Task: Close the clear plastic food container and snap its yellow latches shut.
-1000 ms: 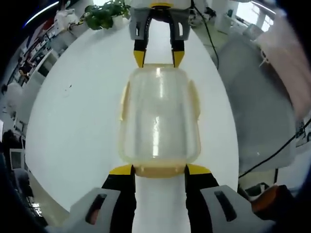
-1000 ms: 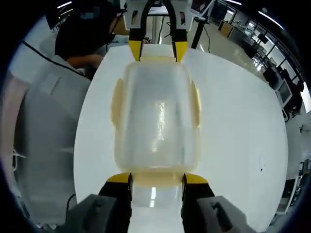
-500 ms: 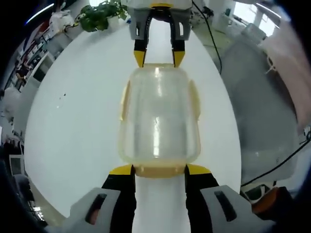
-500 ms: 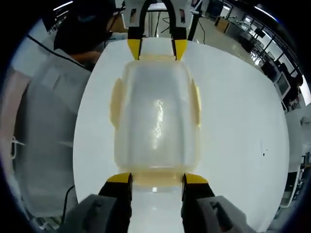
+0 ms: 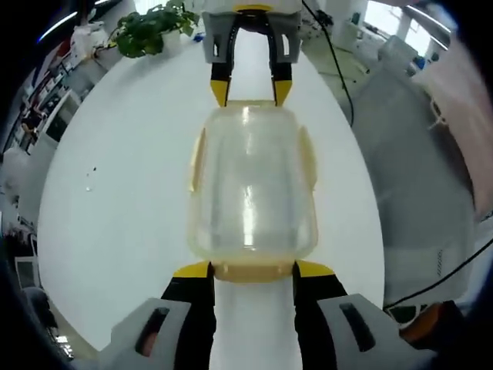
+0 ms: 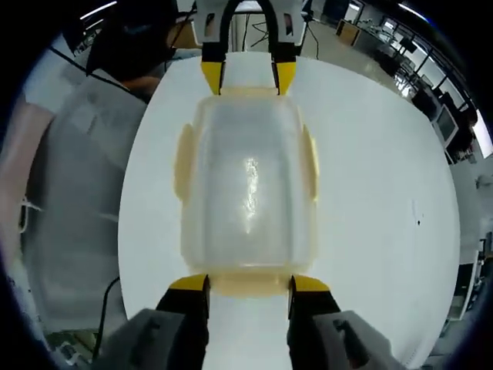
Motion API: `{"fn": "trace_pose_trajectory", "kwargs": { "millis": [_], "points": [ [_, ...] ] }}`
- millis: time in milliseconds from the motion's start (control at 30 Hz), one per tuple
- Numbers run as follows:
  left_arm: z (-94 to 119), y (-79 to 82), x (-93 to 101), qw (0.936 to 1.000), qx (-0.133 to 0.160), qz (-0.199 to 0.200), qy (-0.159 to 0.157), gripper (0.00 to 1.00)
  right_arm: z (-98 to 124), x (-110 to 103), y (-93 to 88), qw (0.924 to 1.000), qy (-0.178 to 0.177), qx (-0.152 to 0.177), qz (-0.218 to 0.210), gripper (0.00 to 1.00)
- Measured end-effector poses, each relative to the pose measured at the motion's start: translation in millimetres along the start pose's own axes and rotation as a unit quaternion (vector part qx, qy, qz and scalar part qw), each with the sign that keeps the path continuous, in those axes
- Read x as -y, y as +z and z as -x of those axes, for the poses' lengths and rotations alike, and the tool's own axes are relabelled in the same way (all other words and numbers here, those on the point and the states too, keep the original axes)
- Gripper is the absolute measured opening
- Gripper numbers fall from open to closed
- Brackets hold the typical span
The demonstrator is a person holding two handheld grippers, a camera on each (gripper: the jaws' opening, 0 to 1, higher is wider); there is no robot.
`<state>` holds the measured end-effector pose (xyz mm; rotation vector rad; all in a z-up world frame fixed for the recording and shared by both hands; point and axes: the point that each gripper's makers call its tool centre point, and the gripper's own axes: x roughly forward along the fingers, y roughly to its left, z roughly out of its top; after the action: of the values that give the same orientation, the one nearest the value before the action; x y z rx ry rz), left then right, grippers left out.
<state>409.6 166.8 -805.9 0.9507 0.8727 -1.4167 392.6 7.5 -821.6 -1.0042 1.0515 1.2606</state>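
Left tool (image 5: 252, 271), rising from the bottom of the left gripper view, has its yellow-tipped jaws spread about as wide as the near end latch (image 5: 253, 270) of the clear container (image 5: 253, 185), one tip at each side of that latch; whether they press it cannot be told. At the far end of the container the right tool (image 5: 252, 91) stands the same way, its tips at the opposite end. In the right gripper view the right tool (image 6: 246, 284) brackets the near end latch (image 6: 248, 284) with jaws parted to the same width, and the left tool (image 6: 243, 77) meets the far end. The container lies lengthwise in the middle of the round white surface (image 5: 123, 193), its lid down, cloudy and glossy with a bright streak of light along its top. Pale yellow side latches (image 5: 199, 160) lie flat against the long walls on both sides. Beyond the surface's far edge in the left gripper view stands a potted green plant (image 5: 150, 31), and a dark cable (image 5: 333, 54) trails off the far right edge. A person in a pale translucent garment (image 6: 77, 200) sits close beside the surface.
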Motion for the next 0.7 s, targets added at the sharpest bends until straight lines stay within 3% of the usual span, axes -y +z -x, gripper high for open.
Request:
{"fn": "trace_pose_trajectory", "kwargs": {
  "millis": [700],
  "points": [
    [-13.4, 10.5, -0.4, 0.9999, -0.002, -0.004, -0.012, 0.37, 0.8, -1.1, -15.9, 0.9999, 0.007, -0.010, -0.008, 0.38]
  ]
}}
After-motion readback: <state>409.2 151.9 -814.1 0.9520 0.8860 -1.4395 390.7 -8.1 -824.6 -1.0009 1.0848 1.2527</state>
